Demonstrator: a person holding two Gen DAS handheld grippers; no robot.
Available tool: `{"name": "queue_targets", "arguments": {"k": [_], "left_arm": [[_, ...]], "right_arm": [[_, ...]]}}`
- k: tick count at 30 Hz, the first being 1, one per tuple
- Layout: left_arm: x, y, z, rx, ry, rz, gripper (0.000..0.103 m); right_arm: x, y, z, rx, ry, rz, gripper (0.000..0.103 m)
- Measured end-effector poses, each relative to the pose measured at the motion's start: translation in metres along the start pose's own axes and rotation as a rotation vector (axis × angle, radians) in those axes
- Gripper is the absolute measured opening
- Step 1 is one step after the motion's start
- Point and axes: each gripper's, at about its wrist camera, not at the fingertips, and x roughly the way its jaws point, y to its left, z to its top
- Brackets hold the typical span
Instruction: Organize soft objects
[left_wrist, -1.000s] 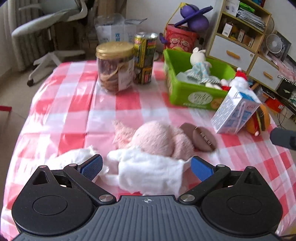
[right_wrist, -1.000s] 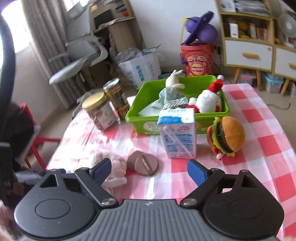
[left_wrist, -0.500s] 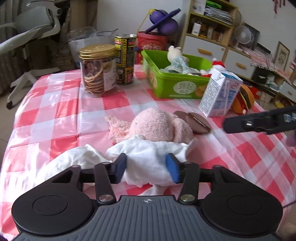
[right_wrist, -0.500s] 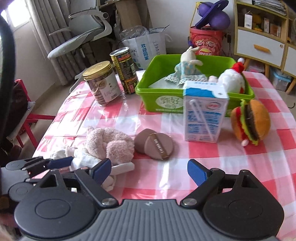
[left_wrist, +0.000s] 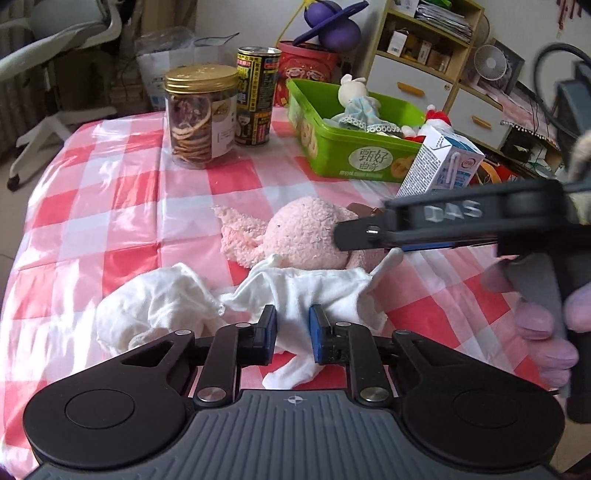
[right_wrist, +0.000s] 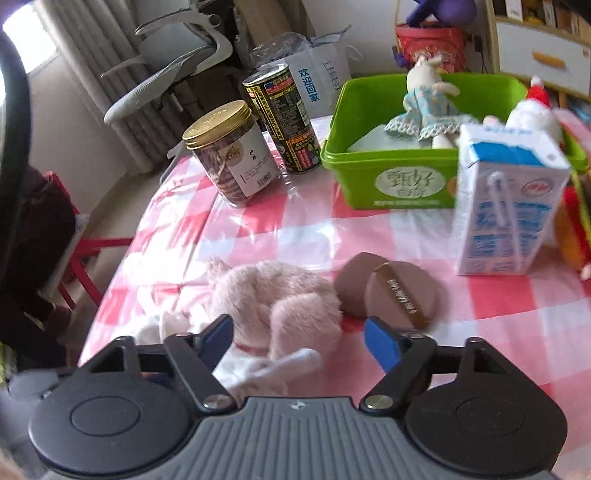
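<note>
A white cloth (left_wrist: 295, 295) lies crumpled on the checked tablecloth (left_wrist: 122, 206), against a pink plush toy (left_wrist: 306, 236). My left gripper (left_wrist: 292, 334) is shut on the near edge of the white cloth. My right gripper (right_wrist: 299, 339) is open, its jaws on either side of the pink plush (right_wrist: 280, 302); seen from the side in the left wrist view (left_wrist: 369, 236), it reaches over the plush. A green bin (left_wrist: 354, 147) behind holds a rabbit doll (left_wrist: 354, 103) and a Santa plush (right_wrist: 532, 110). A burger plush (right_wrist: 572, 229) lies at the right.
A cookie jar (left_wrist: 201, 114) and a black can (left_wrist: 256, 96) stand at the back left. A milk carton (right_wrist: 506, 199) stands in front of the bin. Two brown round pads (right_wrist: 391, 291) lie right of the plush. Shelves and a chair are beyond the table.
My left gripper has closed from wide open onto the white cloth. My right gripper has moved left and forward, so that the pink plush now sits between its open jaws.
</note>
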Motion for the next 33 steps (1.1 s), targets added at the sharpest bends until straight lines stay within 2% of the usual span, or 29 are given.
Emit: {"name": "queue_targets", "arguments": {"k": [3,8,12,13,17,23,28,33], "left_arm": [[0.003,-0.003,0.000,0.016,-0.003,0.002,0.020],[0.005,-0.002,0.002,-0.016,-0.007,0.000,0.027],[0.006,-0.002,0.001,-0.019,-0.005,0.005,0.033],[0.006,-0.001,0.002,-0.024,-0.002,0.008,0.038],[0.004,-0.003,0.003,-0.023,-0.017,0.020,0.059],[0.008,-0.011,0.004,-0.007,-0.011,0.025,0.066],[0.012,-0.016,0.007,-0.010,-0.001,0.033,0.069],[0.017,-0.022,0.010,-0.033,-0.001,0.026,0.073]], "right_arm": [[0.012,0.009,0.000,0.021,0.025,0.023,0.052],[0.023,0.027,0.000,-0.027,0.059,0.002,0.023],[0.021,0.033,0.000,-0.050,0.068,-0.015,0.015],[0.020,0.032,0.000,-0.037,0.072,-0.012,0.013],[0.006,0.014,0.003,0.044,0.078,0.028,0.012],[-0.020,-0.013,0.008,0.126,0.092,0.027,0.012],[-0.041,-0.031,0.007,0.146,0.114,0.028,0.012],[-0.055,-0.056,0.001,0.160,0.163,-0.069,0.012]]}}
